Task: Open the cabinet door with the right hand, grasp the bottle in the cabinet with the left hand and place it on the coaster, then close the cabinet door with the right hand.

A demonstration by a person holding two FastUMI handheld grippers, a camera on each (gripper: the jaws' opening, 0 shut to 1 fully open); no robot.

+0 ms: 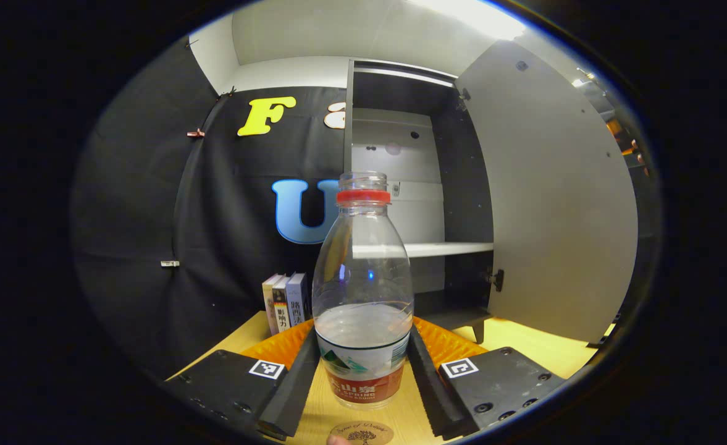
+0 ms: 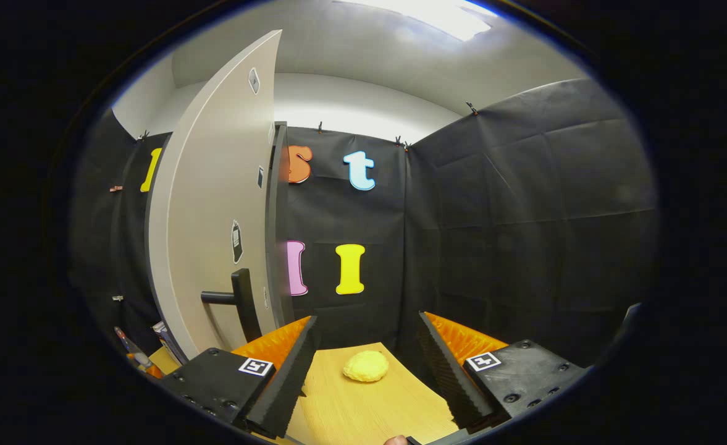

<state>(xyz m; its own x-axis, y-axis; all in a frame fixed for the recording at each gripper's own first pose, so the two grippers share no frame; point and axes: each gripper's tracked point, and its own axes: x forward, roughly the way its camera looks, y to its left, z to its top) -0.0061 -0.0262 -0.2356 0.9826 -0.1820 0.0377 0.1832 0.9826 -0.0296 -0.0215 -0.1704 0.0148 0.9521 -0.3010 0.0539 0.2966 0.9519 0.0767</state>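
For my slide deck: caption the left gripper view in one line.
Left gripper holds the uncapped bottle above the coaster, open cabinet door behind.

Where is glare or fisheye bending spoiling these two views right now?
Left gripper view: ceiling light blown out at top; bottle sharp, cabinet door bowed by the lens. Right gripper view: same glare overhead, the door's edge curves strongly, yellow lump on the table slightly soft.
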